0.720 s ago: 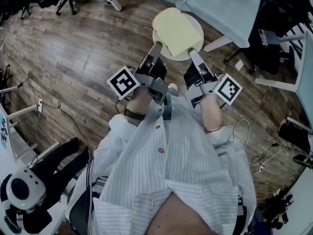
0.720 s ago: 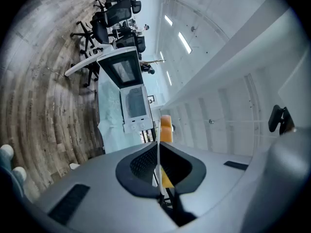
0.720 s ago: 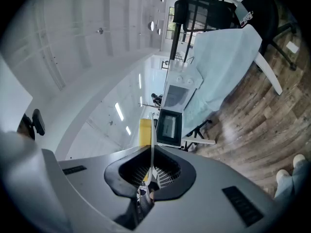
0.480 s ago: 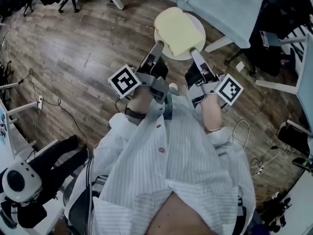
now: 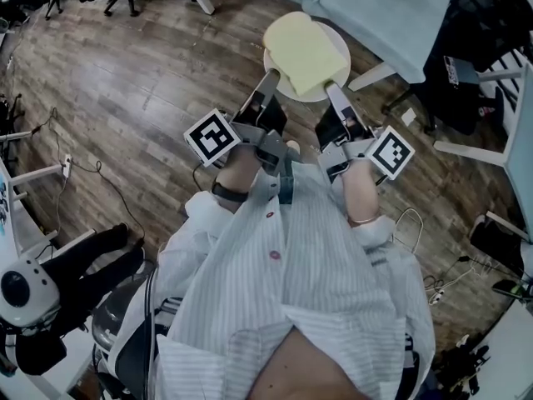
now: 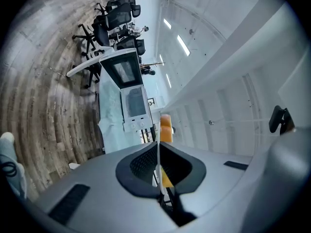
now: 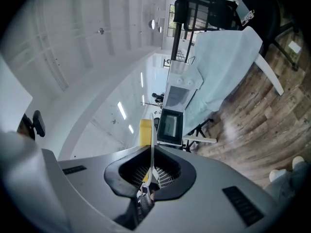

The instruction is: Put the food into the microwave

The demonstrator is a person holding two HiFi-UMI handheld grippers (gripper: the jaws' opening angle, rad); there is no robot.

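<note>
White plate point(image 5: 306, 97) bearing yellow food slice point(image 5: 304, 52) held level over wooden floor point(image 5: 125, 82) — rim pinched near-left by left gripper point(image 5: 270, 77) jaws, near-right by right gripper point(image 5: 331, 88) jaws.

Matt wood-plank floor point(image 5: 125, 82), smooth white plate point(image 5: 310, 97) under matt yellow food point(image 5: 304, 52), striped cloth shirt point(image 5: 300, 265).

floor: brown wooden planks point(image 5: 125, 82)
table: draped in a pale cloth point(image 5: 391, 7), at the top of the head view; a white leg point(image 5: 371, 75) slants out below it
chairs: black office chairs point(image 6: 116, 16) stand by a far white desk
cables: a thin cable point(image 5: 83, 167) trails over the floor at left; a white power strip point(image 5: 439, 286) lies at right
ceiling: long strip lights point(image 6: 183, 45)
lower left: a round white-and-black machine point(image 5: 21, 294)
</note>
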